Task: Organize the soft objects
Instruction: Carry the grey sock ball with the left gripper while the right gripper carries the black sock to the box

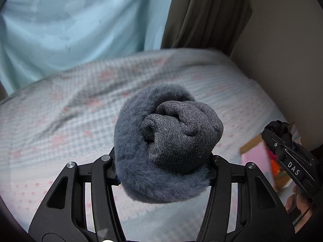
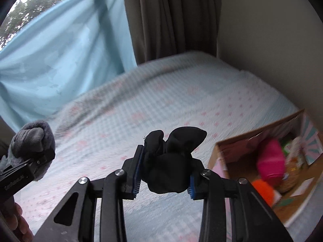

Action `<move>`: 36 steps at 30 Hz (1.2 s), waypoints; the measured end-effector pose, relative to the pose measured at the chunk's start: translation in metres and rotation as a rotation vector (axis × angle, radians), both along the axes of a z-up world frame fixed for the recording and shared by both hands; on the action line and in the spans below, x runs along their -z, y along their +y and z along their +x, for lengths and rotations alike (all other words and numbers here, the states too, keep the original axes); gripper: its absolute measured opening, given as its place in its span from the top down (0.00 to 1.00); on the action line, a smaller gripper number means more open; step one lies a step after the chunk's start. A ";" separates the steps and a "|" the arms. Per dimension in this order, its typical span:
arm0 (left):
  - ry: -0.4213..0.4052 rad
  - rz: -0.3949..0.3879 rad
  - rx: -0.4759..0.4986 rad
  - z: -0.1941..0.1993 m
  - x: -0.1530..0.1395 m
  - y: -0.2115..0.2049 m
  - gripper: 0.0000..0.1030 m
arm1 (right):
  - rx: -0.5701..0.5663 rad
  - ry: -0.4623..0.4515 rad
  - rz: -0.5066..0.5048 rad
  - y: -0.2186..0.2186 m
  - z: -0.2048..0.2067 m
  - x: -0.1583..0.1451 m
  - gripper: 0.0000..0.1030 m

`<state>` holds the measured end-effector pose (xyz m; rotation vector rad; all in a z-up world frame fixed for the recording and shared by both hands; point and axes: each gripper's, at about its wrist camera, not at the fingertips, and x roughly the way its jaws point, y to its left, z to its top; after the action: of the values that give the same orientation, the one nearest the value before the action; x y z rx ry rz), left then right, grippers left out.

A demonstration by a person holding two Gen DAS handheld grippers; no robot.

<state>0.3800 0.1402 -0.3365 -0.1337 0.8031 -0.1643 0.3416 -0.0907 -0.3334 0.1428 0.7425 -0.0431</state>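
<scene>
Cardboard box (image 2: pixel 220 151) sits on the bed (image 2: pixel 161 100) at your right, open top. Inside: a pink soft thing (image 2: pixel 271 159), an orange fuzzy one (image 2: pixel 262 187), plus a blurred beige/patterned item you can't make out. Writing: "DAS" reads on the right gripper (image 1: pixel 277 130) body in the left wrist view; the left gripper's label in the other view is too blurred to read.

Your left gripper (image 1: pixel 161 161) is partly closed, clamped on a grey rolled sock bundle (image 1: pixel 167 141), held off the bed. Right gripper is narrower, pads pinching a black sock bundle (image 2: pixel 171 161), also above the bed, just beside the box.
</scene>
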 end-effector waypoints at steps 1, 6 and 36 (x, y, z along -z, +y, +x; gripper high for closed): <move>-0.002 -0.016 -0.010 -0.010 -0.014 -0.001 0.52 | -0.007 -0.007 0.001 -0.002 -0.005 -0.010 0.68; -0.014 -0.072 -0.018 -0.062 -0.075 -0.017 0.52 | -0.074 -0.017 0.048 -0.013 -0.040 -0.073 0.68; 0.063 -0.115 0.037 -0.115 -0.144 -0.292 0.52 | -0.168 0.083 0.024 -0.263 -0.110 -0.162 0.68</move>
<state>0.2649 -0.1514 -0.1923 -0.2333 0.8598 -0.2421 0.2313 -0.3534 -0.1712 0.1016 0.8363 0.1203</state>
